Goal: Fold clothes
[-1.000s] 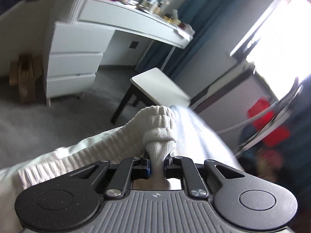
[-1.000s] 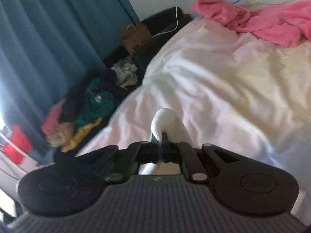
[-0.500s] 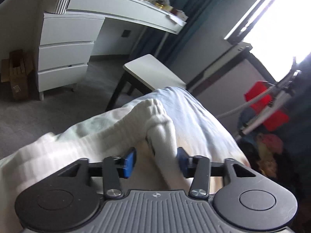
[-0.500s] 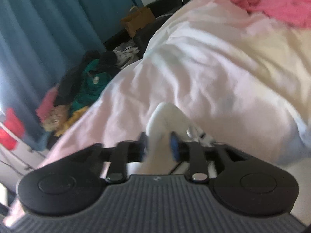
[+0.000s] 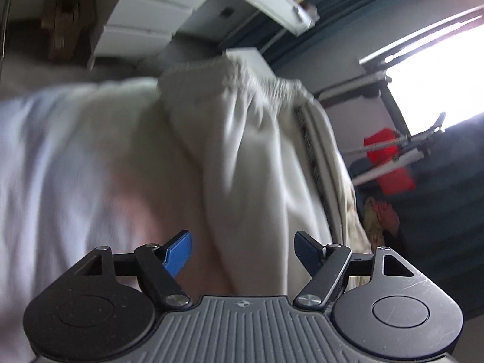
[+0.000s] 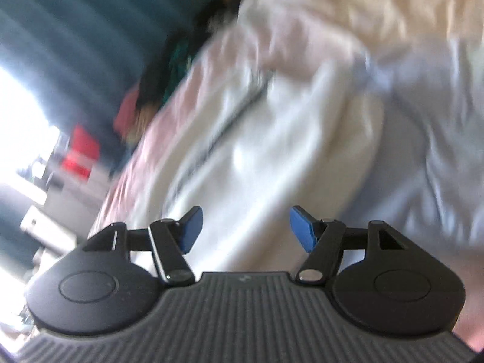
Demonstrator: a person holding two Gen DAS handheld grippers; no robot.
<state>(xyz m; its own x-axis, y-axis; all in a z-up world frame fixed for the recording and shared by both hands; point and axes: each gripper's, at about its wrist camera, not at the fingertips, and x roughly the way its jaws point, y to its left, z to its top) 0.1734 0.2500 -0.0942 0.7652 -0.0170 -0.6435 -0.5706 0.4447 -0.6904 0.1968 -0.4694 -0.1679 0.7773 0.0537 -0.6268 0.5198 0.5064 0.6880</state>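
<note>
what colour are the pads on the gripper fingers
Blue pads, on black fingers; clearest in the left wrist view.

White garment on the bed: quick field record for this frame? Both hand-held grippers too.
garment: white garment lying on bed sheet, gathered ribbed edge at far end
left hand-held gripper: open, holding nothing
right hand-held gripper: open, holding nothing
image quality: right wrist view heavily blurred
fold state: cannot tell
</note>
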